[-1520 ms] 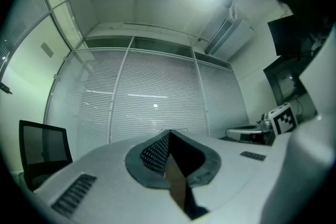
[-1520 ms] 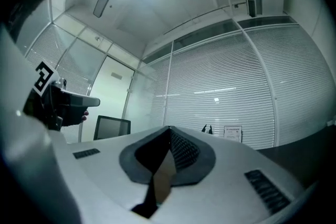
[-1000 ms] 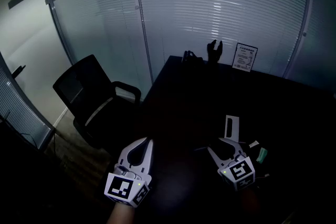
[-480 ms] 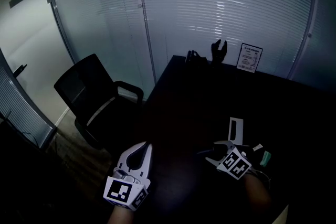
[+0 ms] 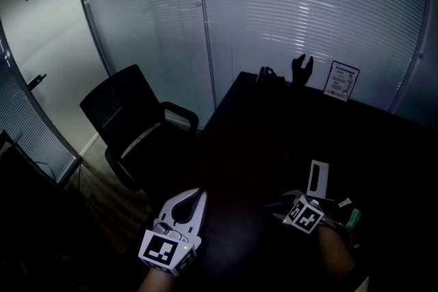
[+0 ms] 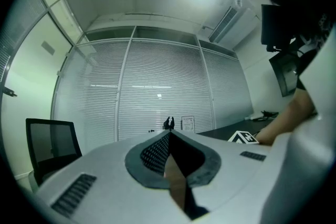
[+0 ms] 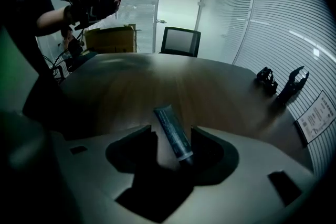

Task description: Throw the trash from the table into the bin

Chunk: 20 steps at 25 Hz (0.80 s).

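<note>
A dark tube [image 7: 169, 122] with a cap lies on the wooden table [image 7: 131, 86]. My right gripper [image 7: 171, 136] tilts down over it. Its jaws have just been opening and stand apart on either side of the tube's capped end, with no pad pressing on it. In the head view the right gripper [image 5: 287, 200] is low over the dark table [image 5: 274, 140], and the tube is lost in the dark there. My left gripper [image 5: 194, 197] is held level off the table's left edge with its jaws closed tip to tip [image 6: 169, 134] and nothing between them.
A white upright card [image 5: 316, 178] and a small green item [image 5: 352, 218] lie just right of the right gripper. At the table's far end are a black hand-shaped stand [image 5: 302, 69] and a framed notice [image 5: 341, 81]. A black office chair [image 5: 130, 120] stands left, with a cardboard box [image 7: 110, 38] beyond.
The right gripper has dropped towards the table and tipped nose-down, and its jaws have spread. The left gripper has sunk slightly and stays shut.
</note>
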Each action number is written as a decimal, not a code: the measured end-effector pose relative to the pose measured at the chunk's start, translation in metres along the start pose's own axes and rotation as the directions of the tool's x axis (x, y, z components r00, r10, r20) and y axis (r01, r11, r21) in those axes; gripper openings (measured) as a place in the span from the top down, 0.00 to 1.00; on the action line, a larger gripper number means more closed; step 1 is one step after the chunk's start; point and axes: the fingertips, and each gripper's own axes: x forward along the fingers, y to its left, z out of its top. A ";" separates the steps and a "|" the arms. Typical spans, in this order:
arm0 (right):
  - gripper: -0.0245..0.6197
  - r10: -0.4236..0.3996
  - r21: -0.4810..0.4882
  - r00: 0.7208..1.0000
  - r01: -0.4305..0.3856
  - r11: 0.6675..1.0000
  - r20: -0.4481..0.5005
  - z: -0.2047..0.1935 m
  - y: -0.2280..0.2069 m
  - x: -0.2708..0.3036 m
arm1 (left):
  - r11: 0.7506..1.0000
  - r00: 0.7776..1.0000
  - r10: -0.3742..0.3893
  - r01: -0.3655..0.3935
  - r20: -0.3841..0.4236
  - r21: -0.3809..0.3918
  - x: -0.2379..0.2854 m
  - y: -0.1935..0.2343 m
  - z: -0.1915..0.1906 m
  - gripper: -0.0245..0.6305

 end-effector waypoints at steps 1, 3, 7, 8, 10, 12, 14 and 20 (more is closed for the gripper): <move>0.61 0.016 -0.008 1.000 -0.016 1.000 -0.008 -0.001 0.000 0.003 | 1.000 1.000 0.001 -0.001 -0.004 0.003 0.001 0.000 -0.001 0.96; 0.61 0.039 -0.009 0.999 -0.040 0.999 -0.013 -0.003 -0.001 0.006 | 1.000 1.000 -0.007 0.008 -0.012 0.009 0.004 -0.003 -0.003 0.96; 0.62 0.067 0.060 0.998 -0.067 0.996 -0.006 -0.008 -0.006 0.010 | 0.999 0.999 -0.031 0.031 -0.028 0.012 0.010 -0.010 -0.009 0.96; 0.62 0.076 0.085 0.997 -0.075 0.994 0.000 -0.009 -0.007 0.011 | 0.999 0.999 -0.034 0.035 -0.029 0.010 0.013 -0.011 -0.010 0.96; 0.62 0.083 0.135 0.996 -0.086 0.987 0.023 -0.011 -0.009 0.012 | 0.999 0.999 -0.039 0.040 -0.028 0.007 0.017 -0.012 -0.012 0.96; 0.62 0.078 0.172 0.996 -0.085 0.981 0.049 -0.012 -0.010 0.012 | 0.999 0.999 -0.043 0.043 -0.029 0.007 0.020 -0.013 -0.013 0.96; 0.62 0.070 0.183 0.996 -0.080 0.980 0.058 -0.012 -0.010 0.011 | 0.999 0.999 -0.044 0.044 -0.031 0.006 0.022 -0.013 -0.012 0.96; 0.67 0.080 0.166 0.996 -0.087 0.982 0.044 -0.012 -0.006 0.009 | 0.999 0.998 -0.049 0.050 -0.024 0.010 0.025 -0.014 -0.008 0.96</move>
